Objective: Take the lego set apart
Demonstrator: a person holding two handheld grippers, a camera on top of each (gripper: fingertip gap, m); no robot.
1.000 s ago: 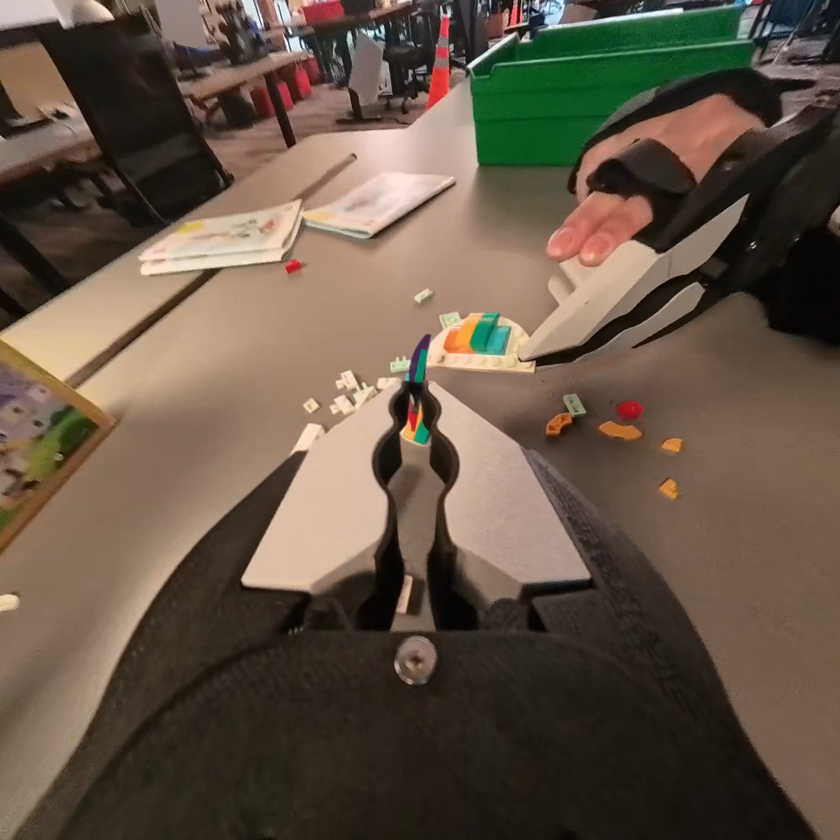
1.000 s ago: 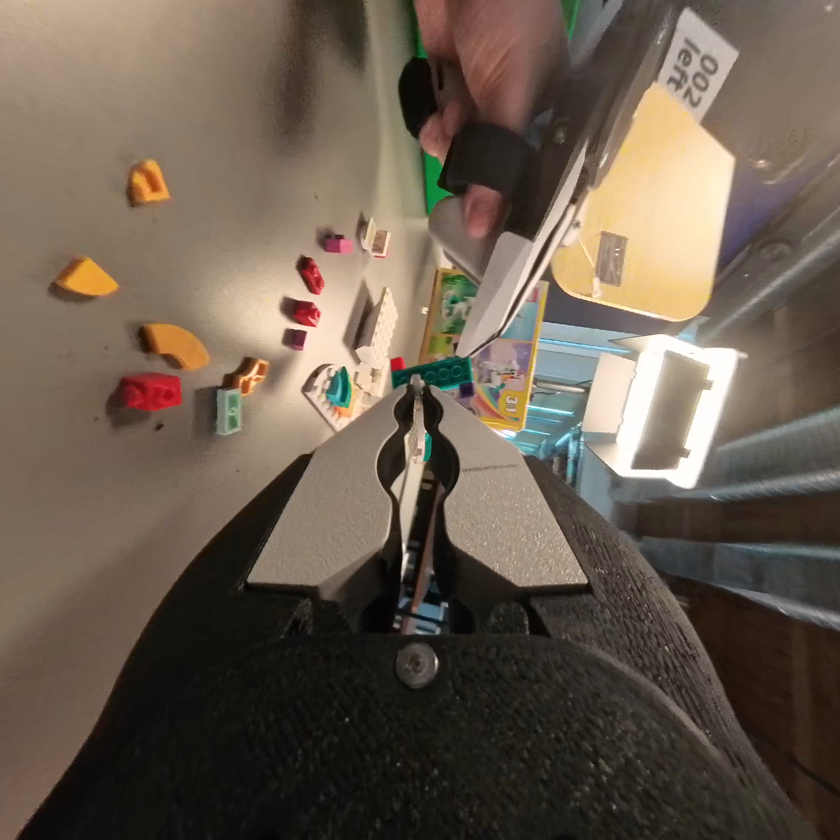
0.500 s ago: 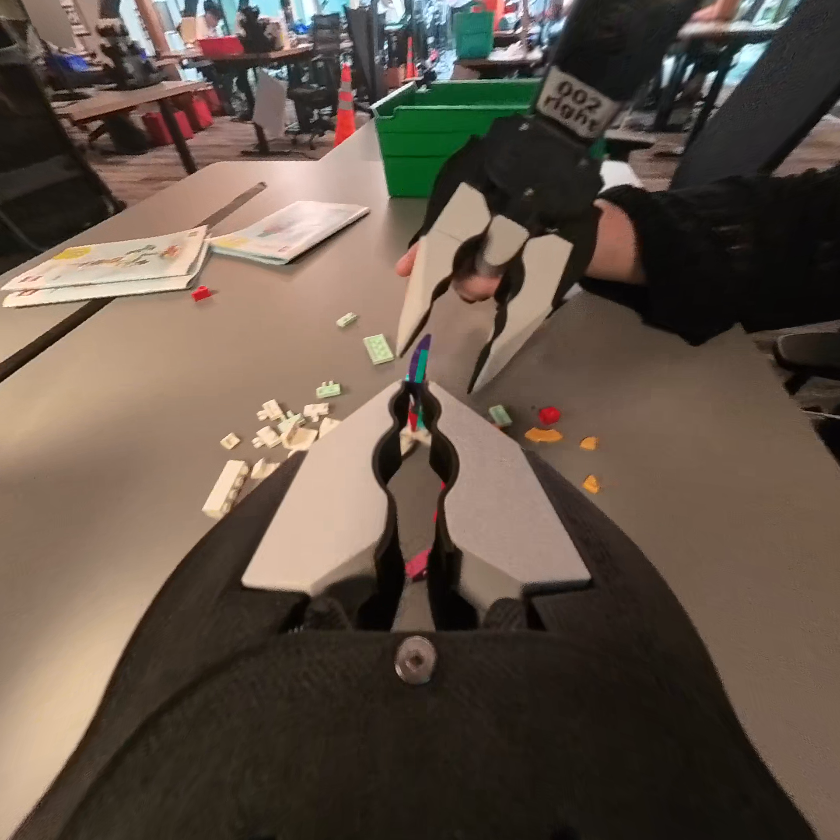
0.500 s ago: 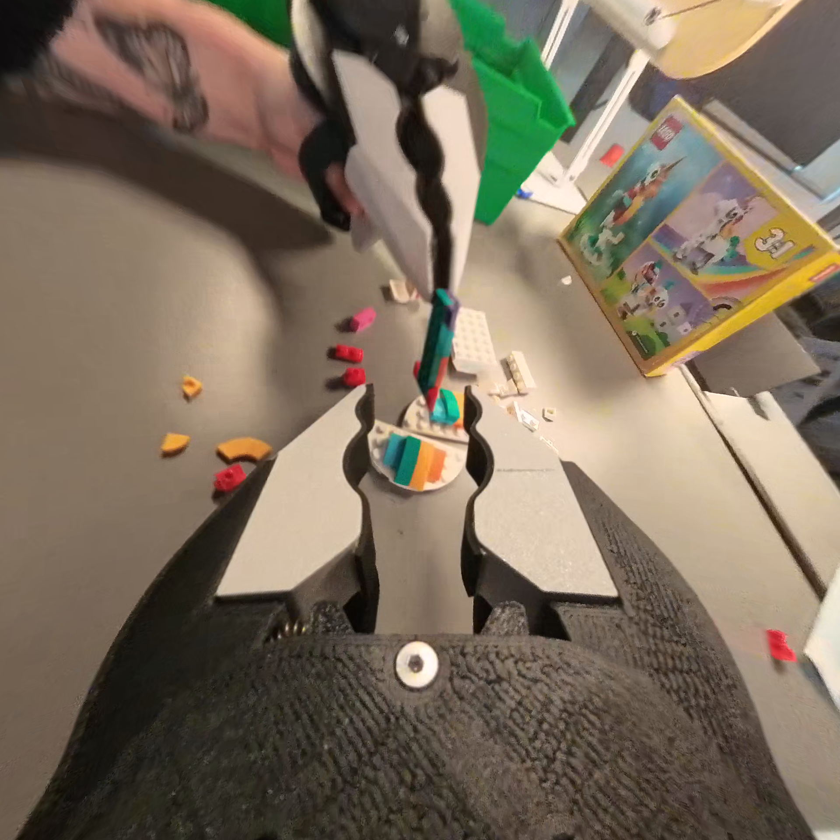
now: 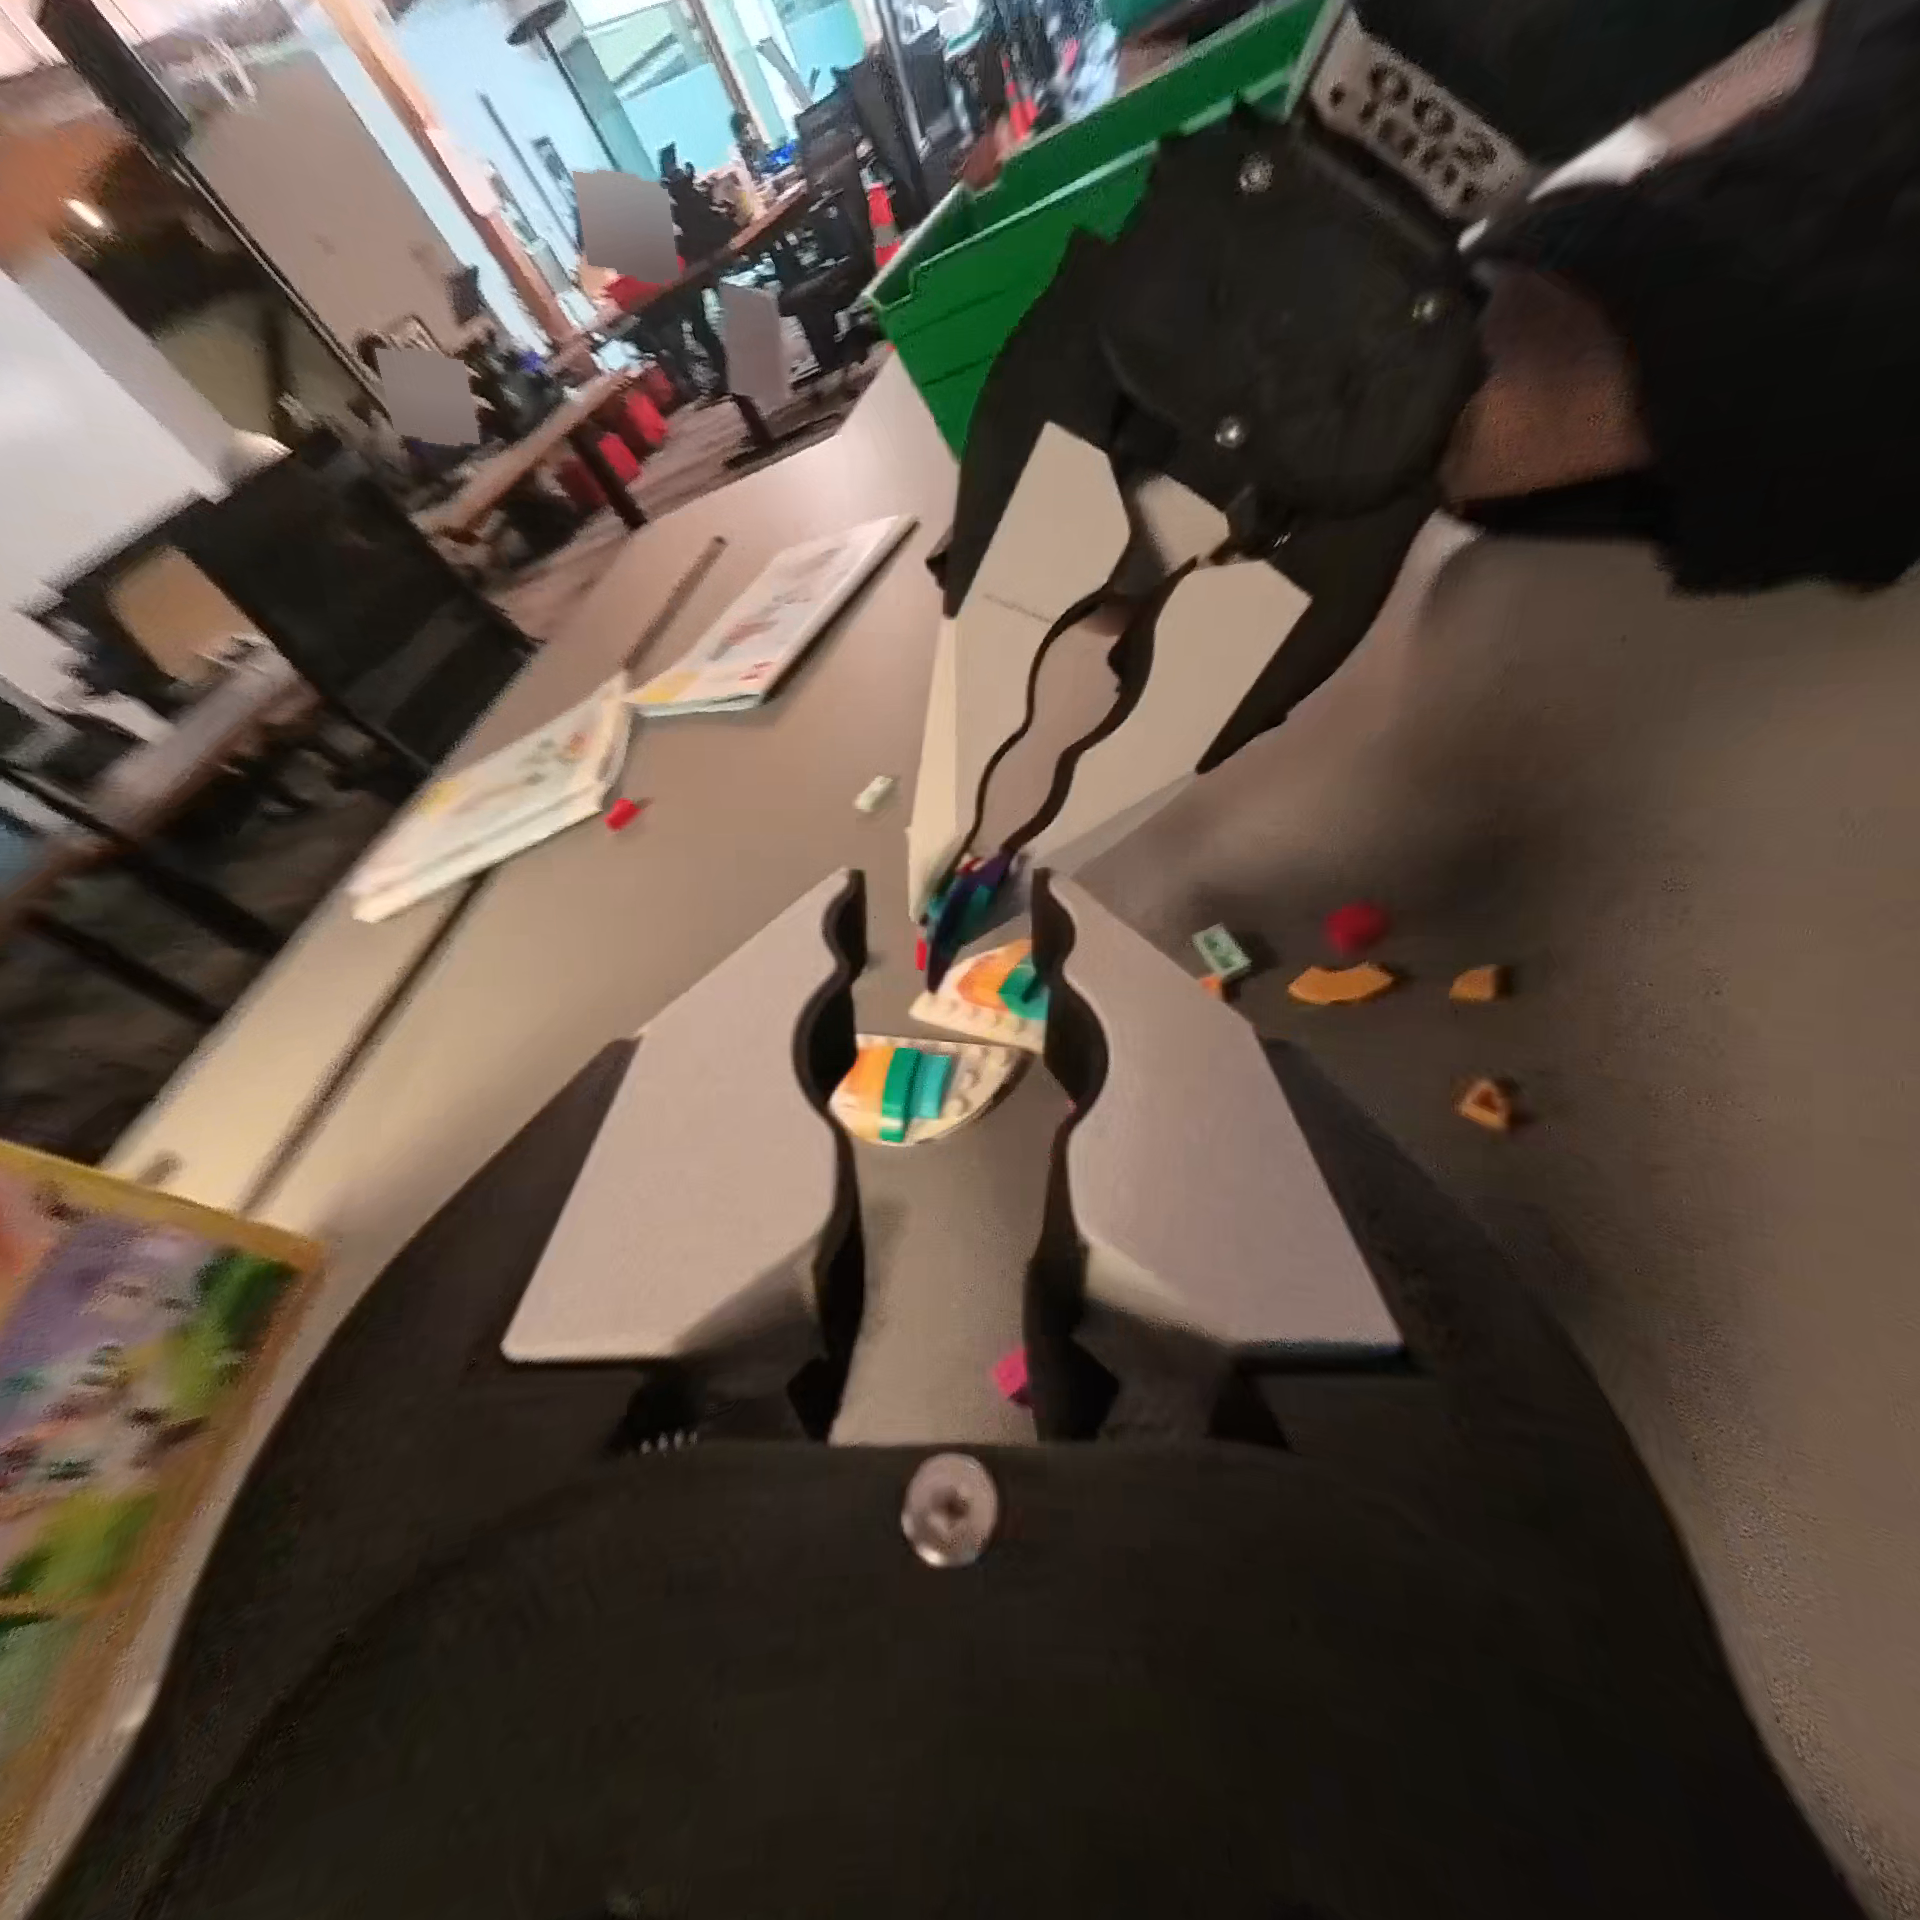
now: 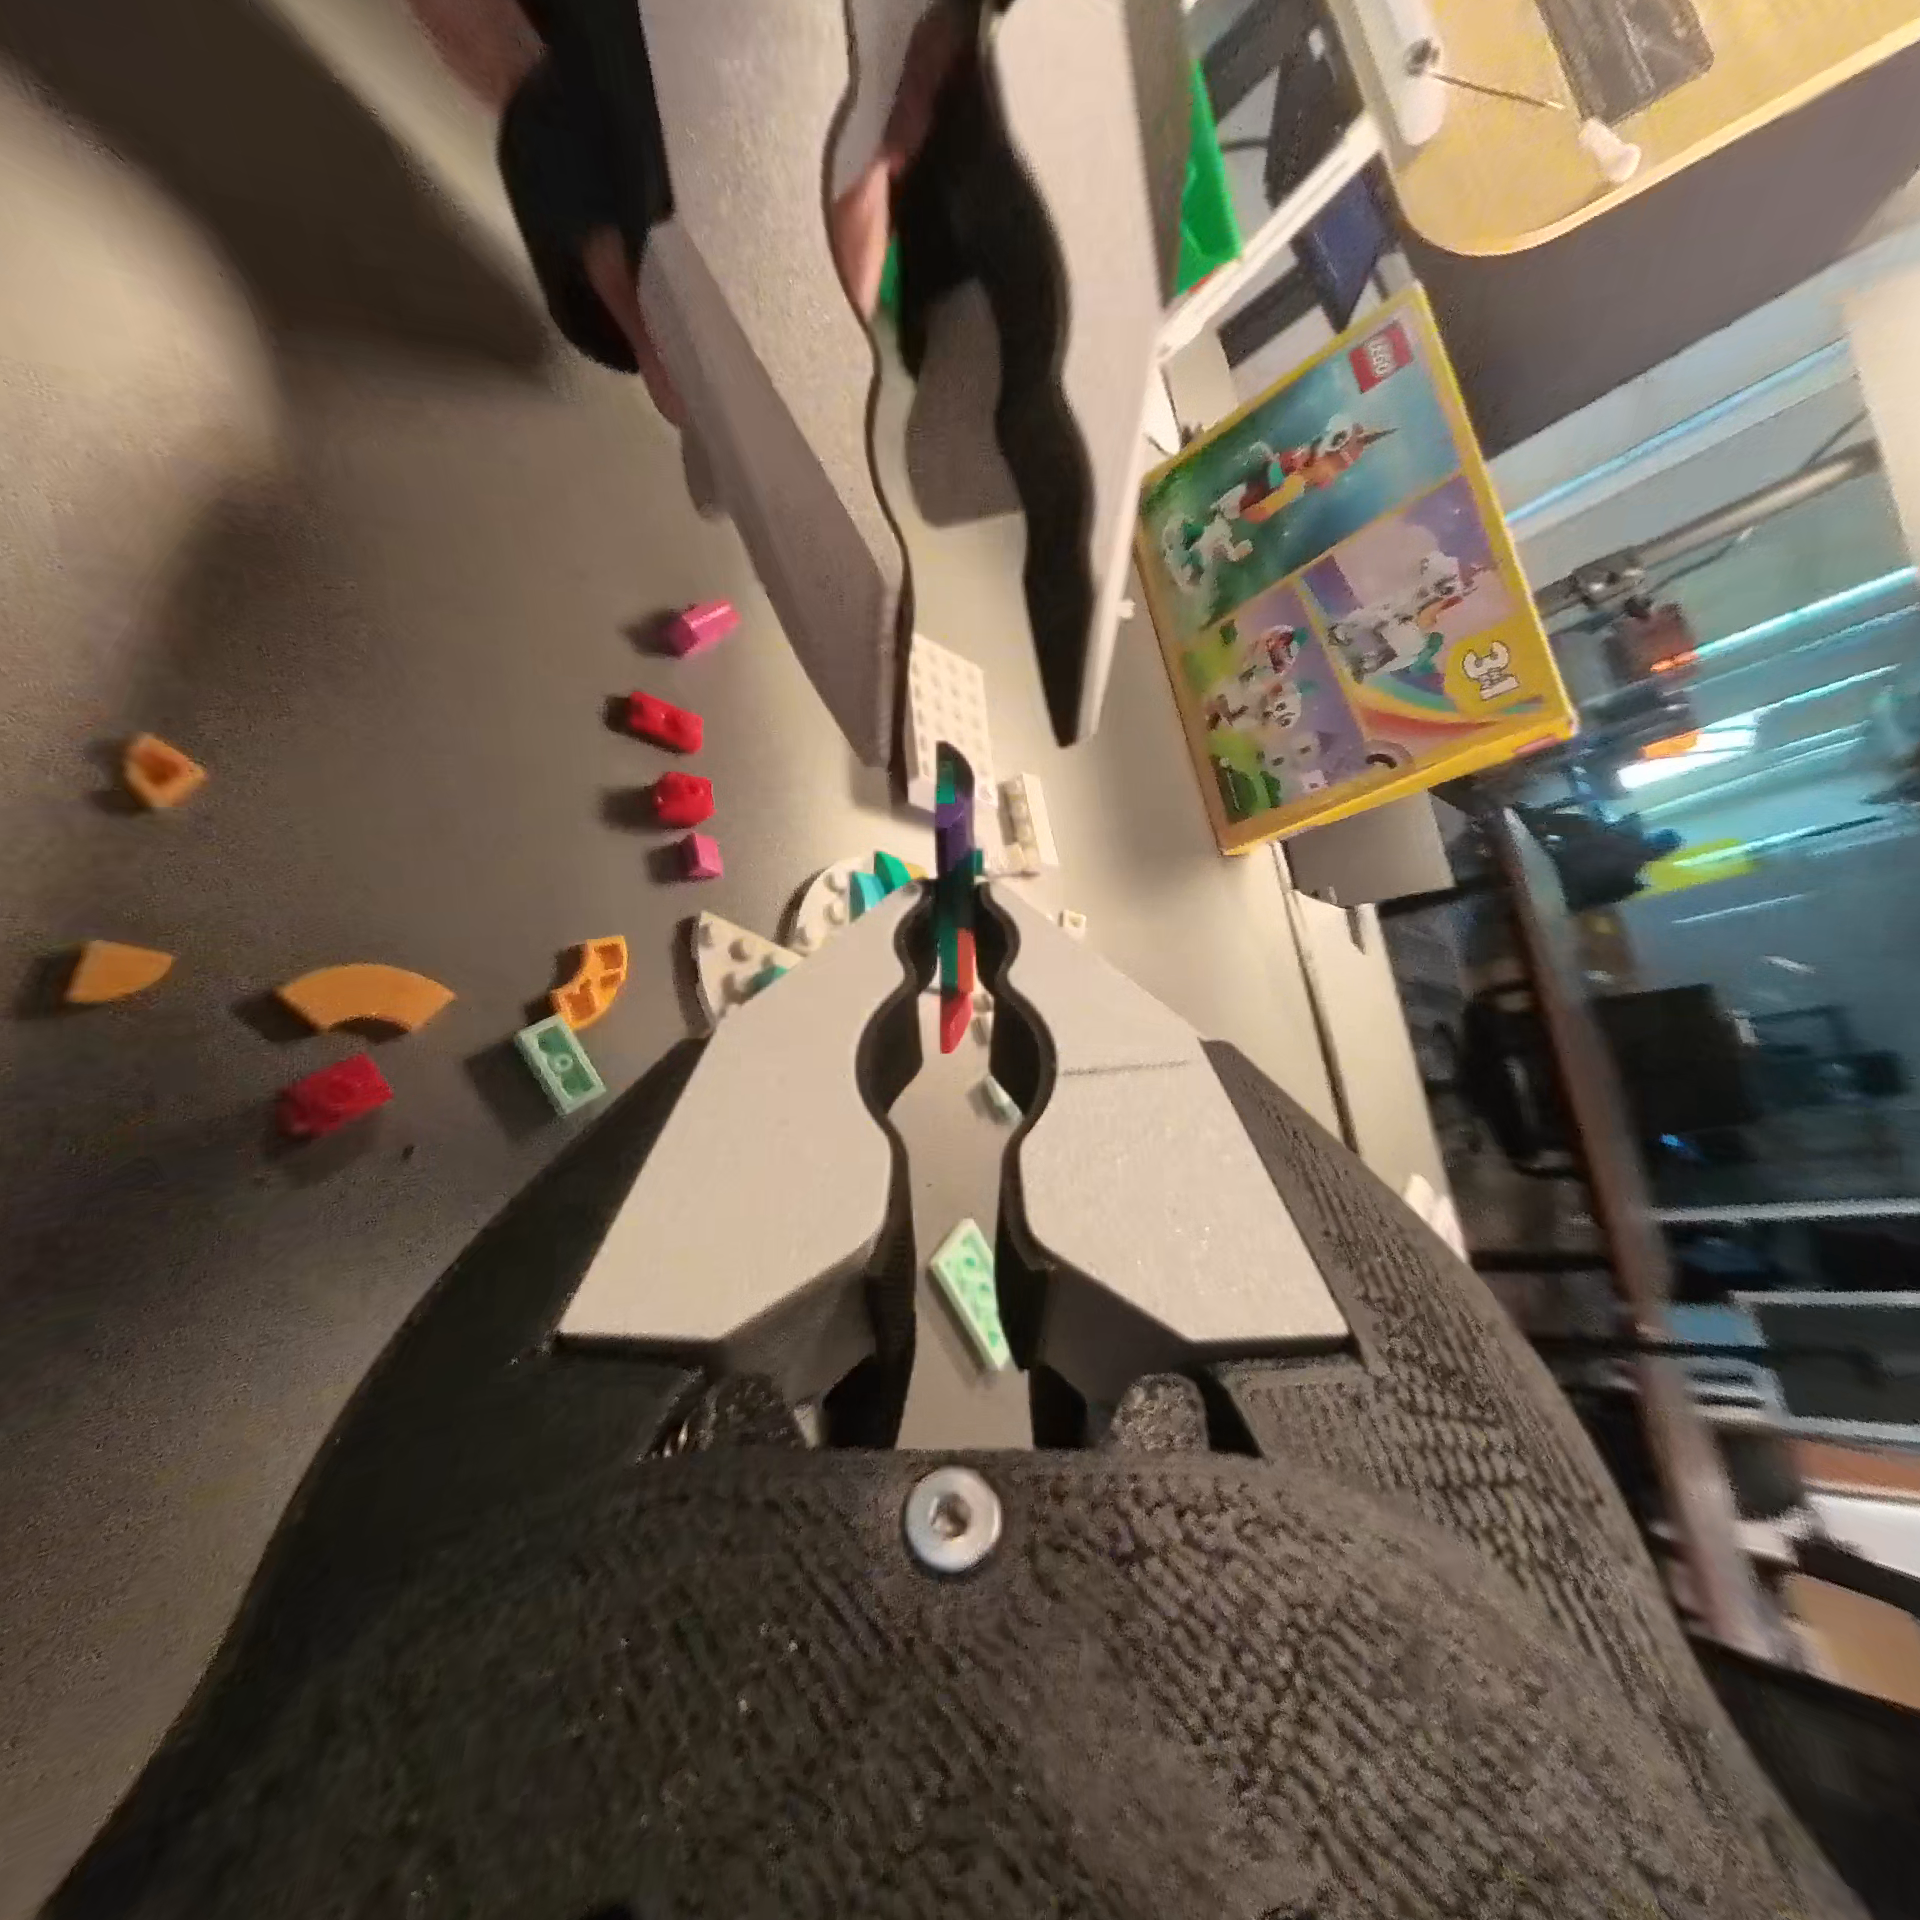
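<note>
A thin rainbow strip of stacked teal, purple and red plates [image 6: 954, 914] is pinched in my right gripper [image 6: 951, 896], which is shut on it just above the table. In the left wrist view the right gripper [image 5: 982, 868] comes down from above with the strip [image 5: 961, 909] at its tips. My left gripper [image 5: 945, 883] is open and empty, its fingers either side of the strip; it also shows in the right wrist view [image 6: 977, 738]. Two white half-round plates with orange and teal bricks [image 5: 904, 1091] [image 5: 987, 987] lie on the table below.
Loose orange arcs [image 6: 364, 997], red bricks [image 6: 332, 1091] [image 6: 665, 717], mint plates [image 6: 561, 1065] and a white square plate [image 6: 945, 696] are scattered about. The yellow set box [image 6: 1340, 603] stands at the left, booklets [image 5: 520, 800] behind it, and a green bin [image 5: 1018, 270] at the back. Left and right tips are no more than a few centimetres apart.
The rainbow strip has passed from my left gripper to my right. The left has opened. The right, open half a second ago, has shut on the strip.
</note>
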